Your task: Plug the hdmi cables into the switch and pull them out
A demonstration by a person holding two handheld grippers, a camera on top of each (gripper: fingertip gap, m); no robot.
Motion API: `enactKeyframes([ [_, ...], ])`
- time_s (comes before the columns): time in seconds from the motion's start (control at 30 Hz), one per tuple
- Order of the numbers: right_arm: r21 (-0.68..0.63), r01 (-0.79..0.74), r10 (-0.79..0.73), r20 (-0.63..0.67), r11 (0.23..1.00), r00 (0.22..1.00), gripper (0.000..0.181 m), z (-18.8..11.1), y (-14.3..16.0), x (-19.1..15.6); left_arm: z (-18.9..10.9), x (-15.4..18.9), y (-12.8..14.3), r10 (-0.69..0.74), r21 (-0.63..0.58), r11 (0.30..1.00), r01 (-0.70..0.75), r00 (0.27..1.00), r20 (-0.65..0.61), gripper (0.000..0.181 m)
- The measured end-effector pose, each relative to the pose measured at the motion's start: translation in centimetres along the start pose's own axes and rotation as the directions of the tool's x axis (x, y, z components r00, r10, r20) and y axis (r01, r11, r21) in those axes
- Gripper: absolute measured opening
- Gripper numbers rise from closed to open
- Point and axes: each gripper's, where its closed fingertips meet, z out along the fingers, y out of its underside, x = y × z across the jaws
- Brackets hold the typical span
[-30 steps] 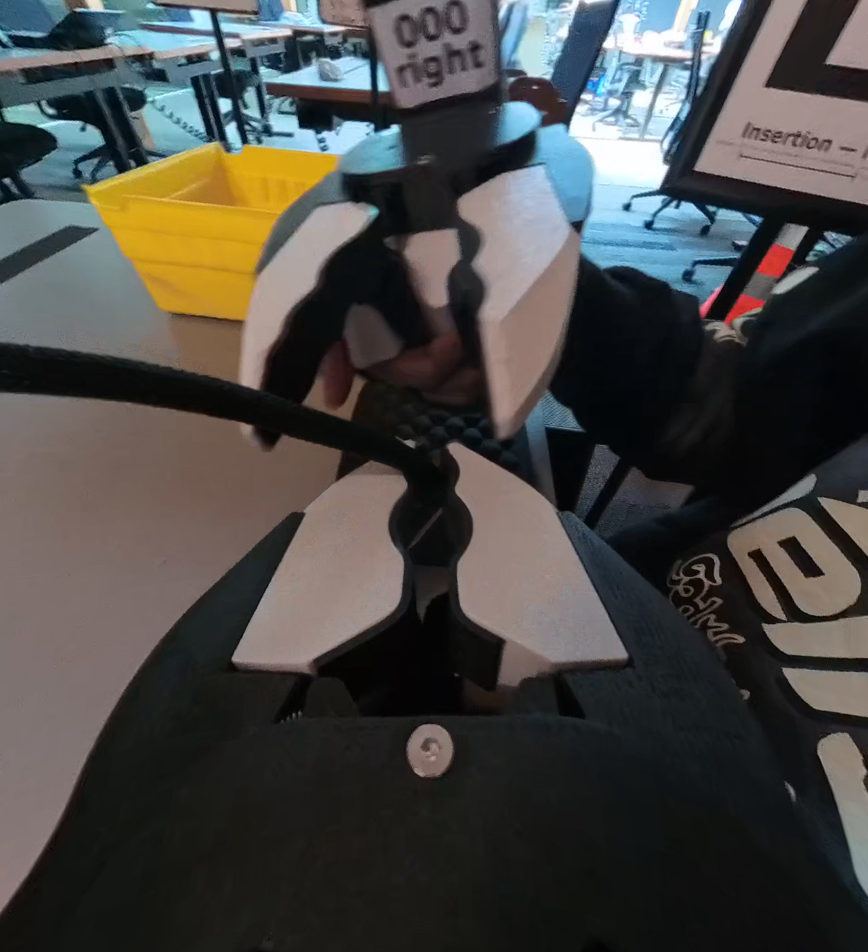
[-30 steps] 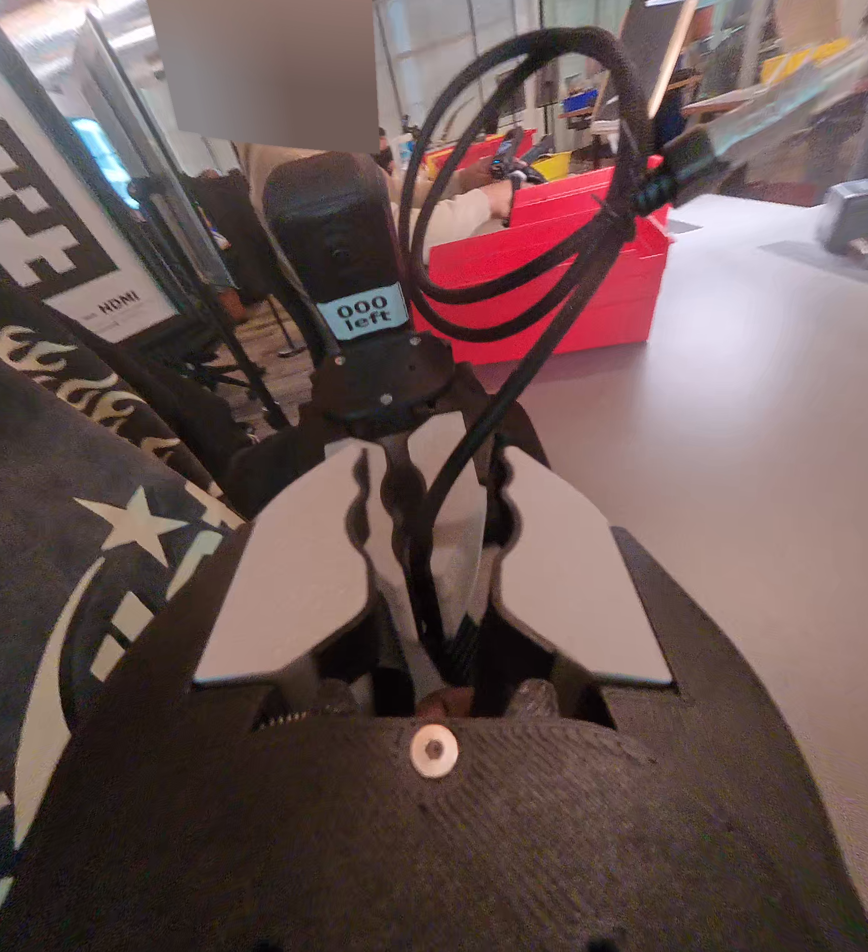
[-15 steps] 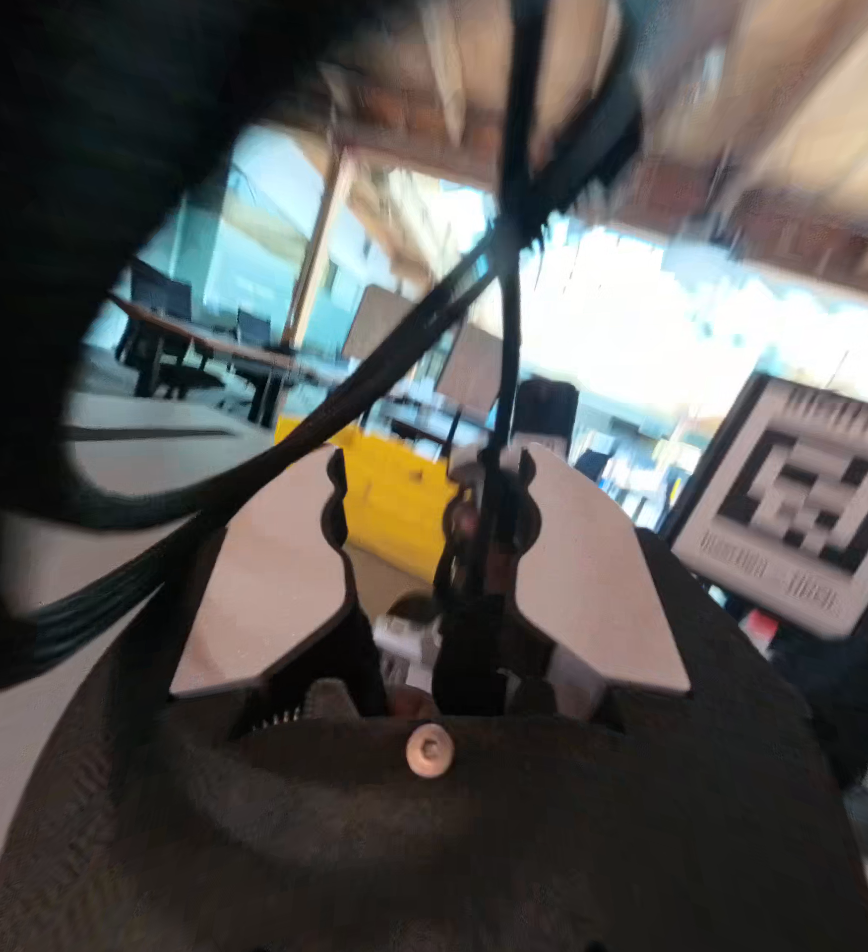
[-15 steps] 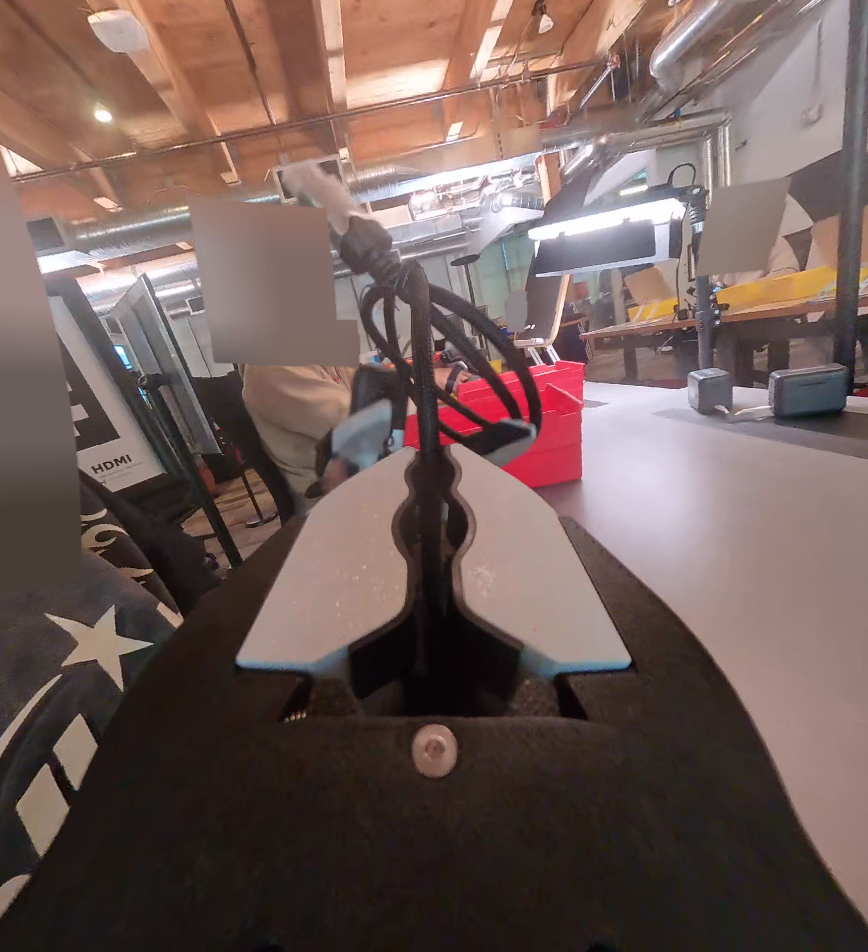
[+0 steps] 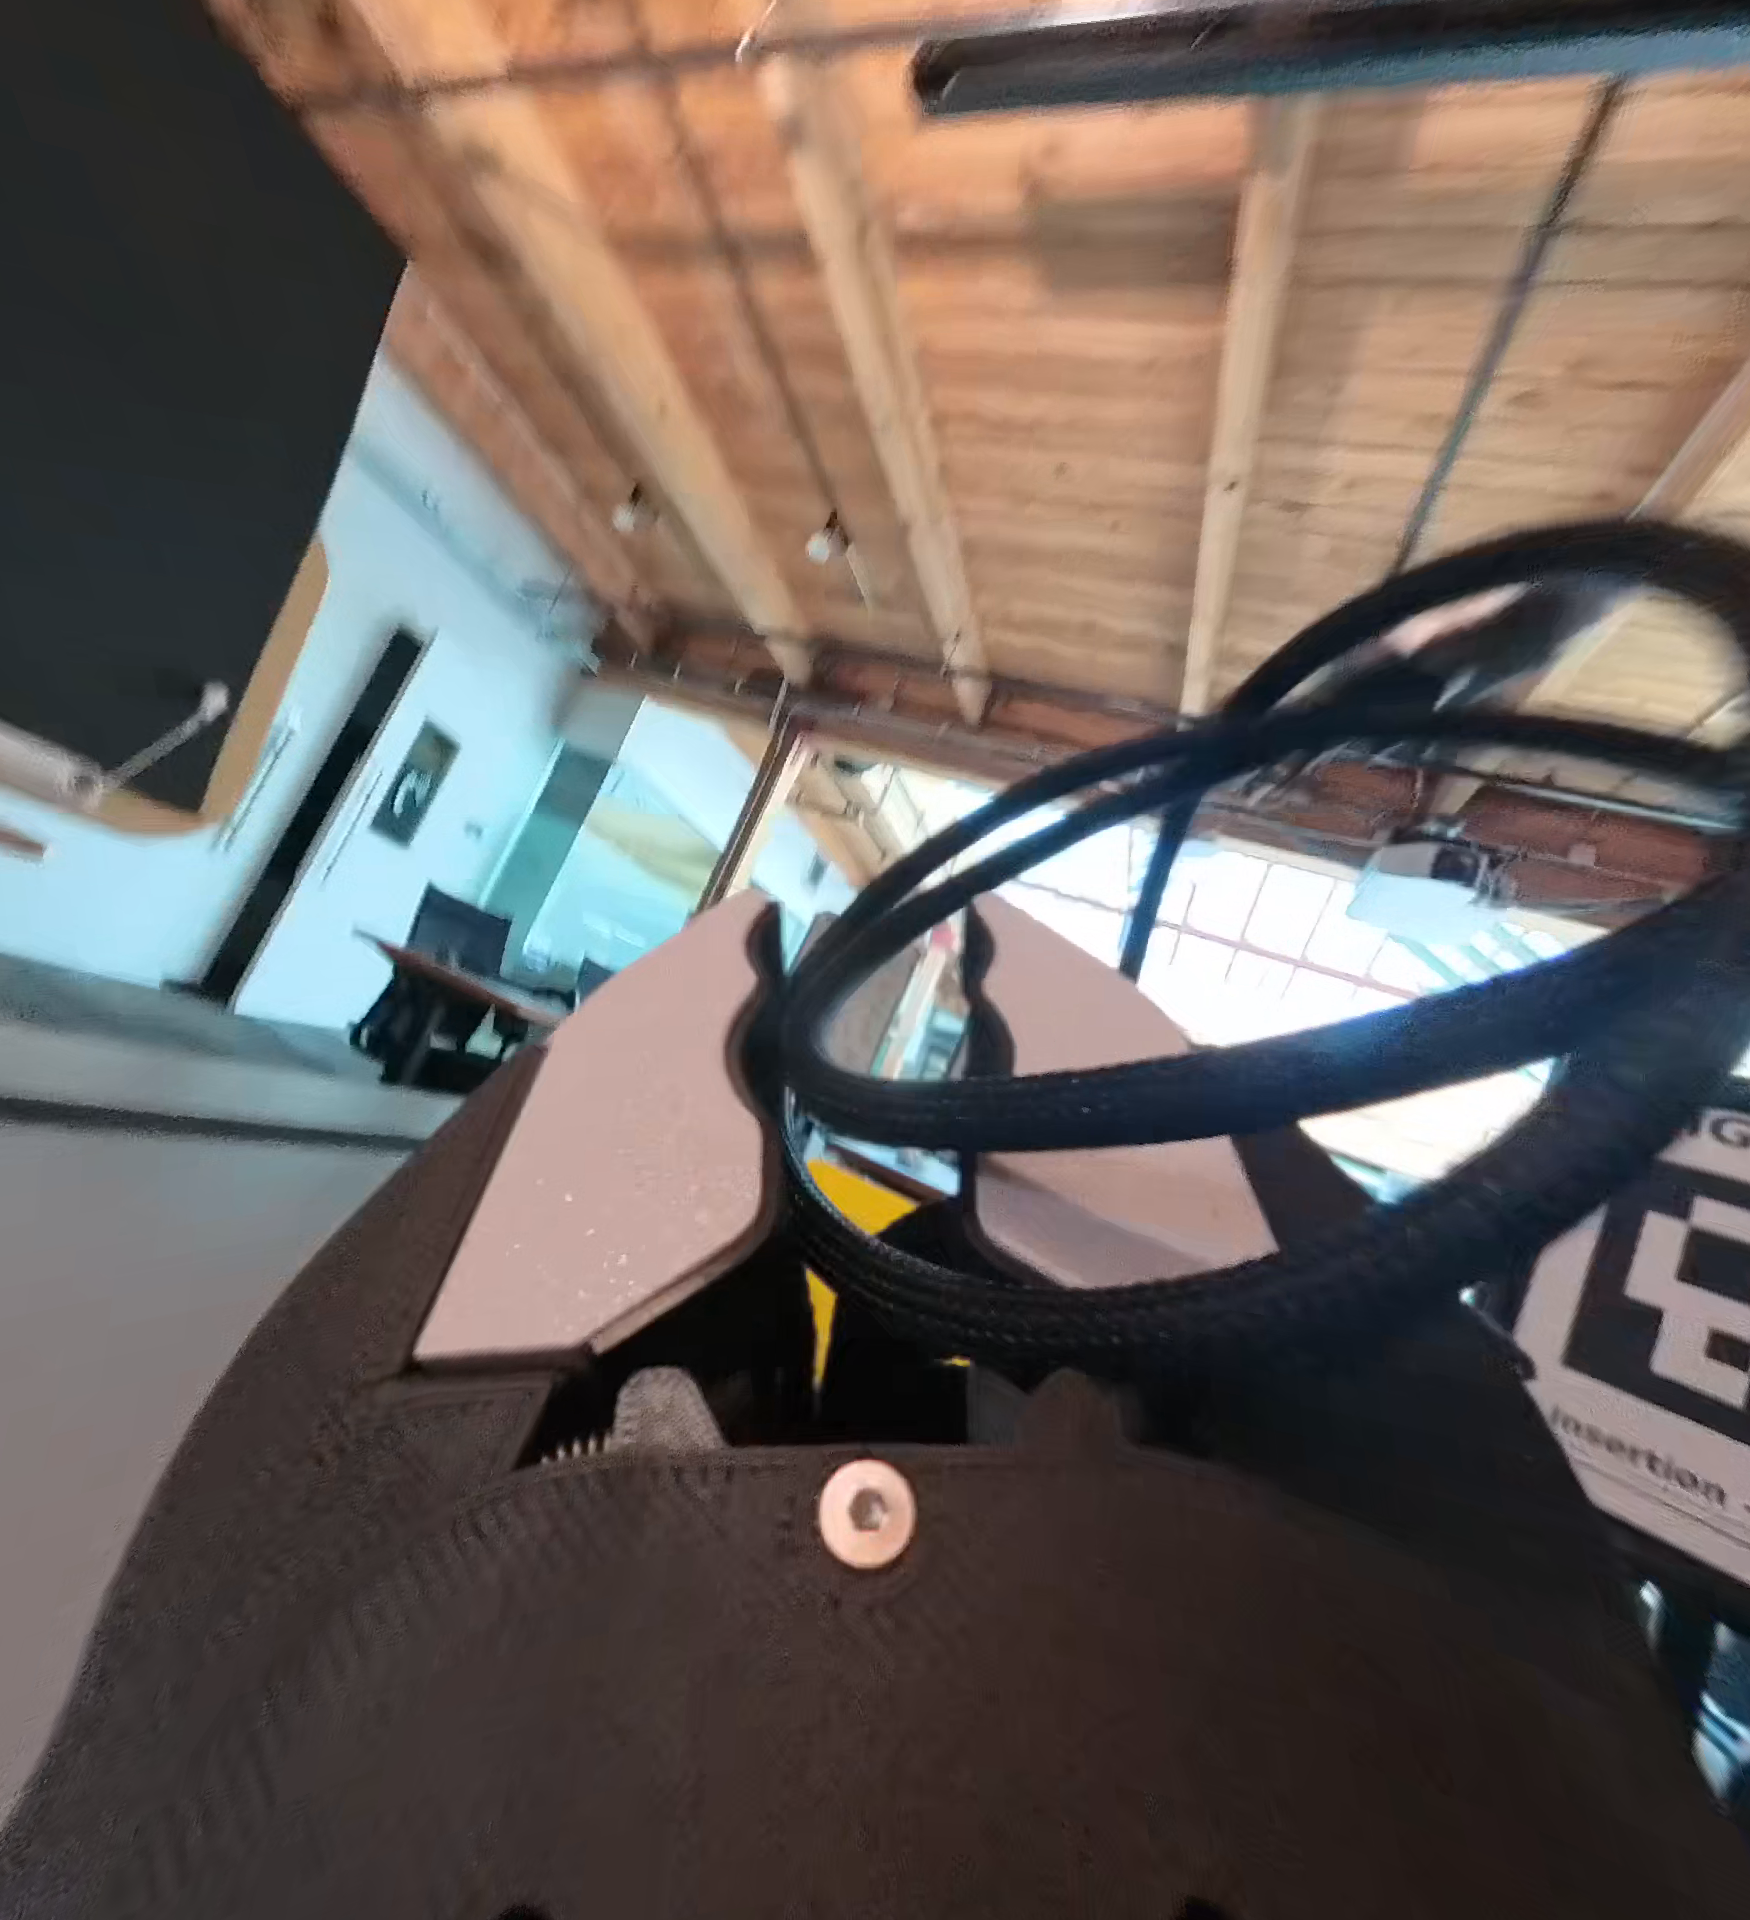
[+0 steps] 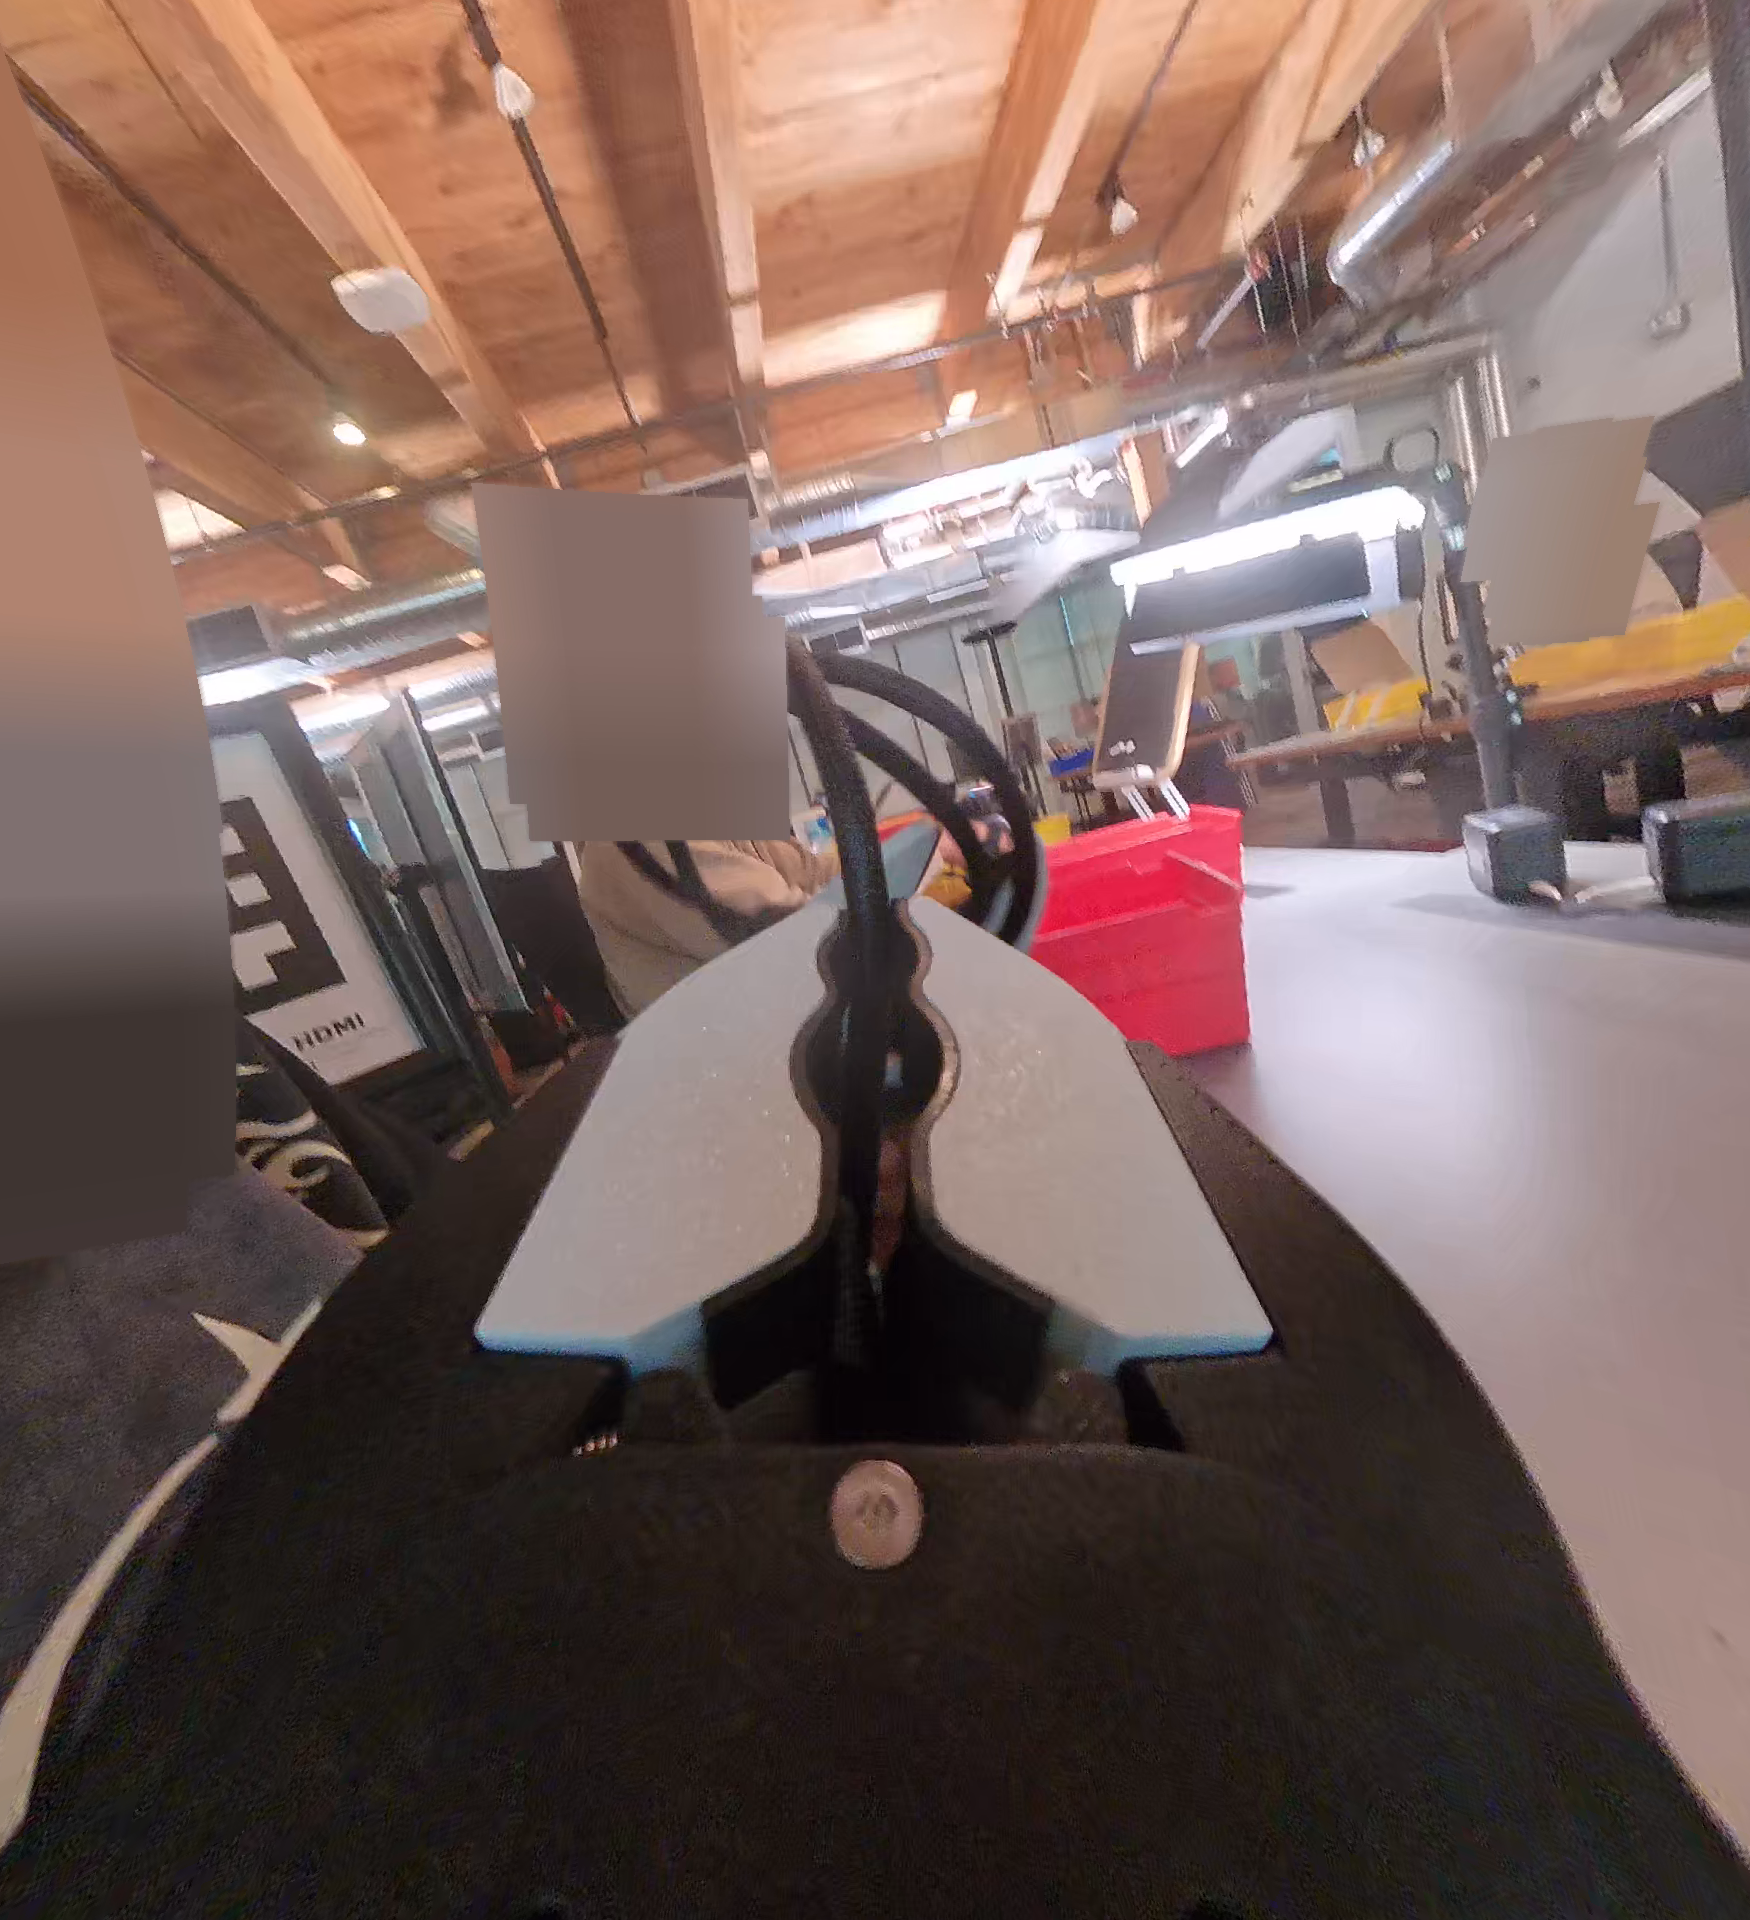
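The black braided HDMI cable (image 5: 1214, 1101) hangs in coiled loops in the air, passing through the gap of the left tool (image 5: 871, 956), whose grey fingers stand apart and released. The right tool (image 6: 871, 935) is clenched on the same cable (image 6: 855, 821), above the grey tabletop (image 6: 1473, 1143) near a red plastic bin (image 6: 1151, 935).
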Motion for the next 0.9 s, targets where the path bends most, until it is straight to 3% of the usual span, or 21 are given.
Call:
enactKeyframes([
  [0.07,-0.075,0.023,-0.024,-0.008,0.997,1.000,0.008,-0.3,1.5,0.4,0.0,-0.8,0.1,0.059,-0.091,0.994,-0.054,0.997,0.056,0.010],
  [0.13,-0.186,0.081,-0.090,-0.045,0.979,0.995,0.012,-0.5,3.0,0.8,0.0,-0.8,0.3,0.089,-0.188,0.979,-0.077,0.994,0.056,0.006],
  [0.17,-0.249,0.137,-0.160,-0.076,0.959,0.984,0.021,-0.7,3.7,1.3,0.1,-0.8,0.4,0.089,-0.237,0.969,-0.072,0.994,0.062,0.006],
  [0.23,-0.347,0.299,-0.364,-0.136,0.889,0.922,0.058,-1.0,3.8,2.3,0.3,-0.5,0.8,0.099,-0.343,0.936,-0.073,0.993,0.059,0.005],
  [0.3,-0.398,0.508,-0.587,-0.100,0.764,0.804,0.077,-0.7,3.3,1.7,0.5,0.0,0.9,0.106,-0.392,0.917,-0.076,0.993,0.054,0.004],
  [0.37,-0.386,0.705,-0.778,-0.056,0.595,0.625,0.080,0.2,2.4,0.1,0.7,0.3,1.4,0.110,-0.435,0.897,-0.076,0.993,0.052,0.005],
  [0.43,-0.347,0.845,-0.904,-0.016,0.407,0.428,0.069,1.0,1.9,-1.7,0.7,0.7,2.4,0.112,-0.473,0.877,-0.082,0.993,0.036,0.005],
  [0.5,-0.334,0.901,-0.953,0.024,0.276,0.301,0.034,1.2,2.0,-2.6,0.7,1.1,3.2,0.080,-0.483,0.874,-0.060,0.997,0.021,0.005],
  [0.57,-0.340,0.887,-0.940,0.017,0.314,0.339,0.014,1.1,1.6,-2.6,0.5,1.3,4.2,0.036,-0.521,0.853,-0.032,0.999,-0.001,0.005],
  [0.63,-0.354,0.826,-0.877,0.032,0.438,0.479,0.009,0.6,1.3,-2.2,-0.2,1.8,5.4,-0.016,-0.607,0.795,-0.020,0.998,-0.055,0.009],
  [0.7,-0.383,0.787,-0.846,0.027,0.484,0.533,0.008,0.4,0.9,-1.5,-0.8,1.9,5.5,-0.015,-0.659,0.751,-0.047,0.996,-0.088,0.033],
  [0.77,-0.432,0.784,-0.861,0.032,0.446,0.508,0.008,0.6,0.8,-1.0,-2.3,1.3,5.9,0.084,-0.740,0.654,-0.158,0.987,-0.137,0.056],
  [0.9,-0.581,0.742,-0.911,0.002,0.334,0.412,0.008,0.4,0.0,0.8,-6.4,-1.4,4.5,0.364,-0.841,0.406,-0.359,0.907,-0.211,0.064],
])
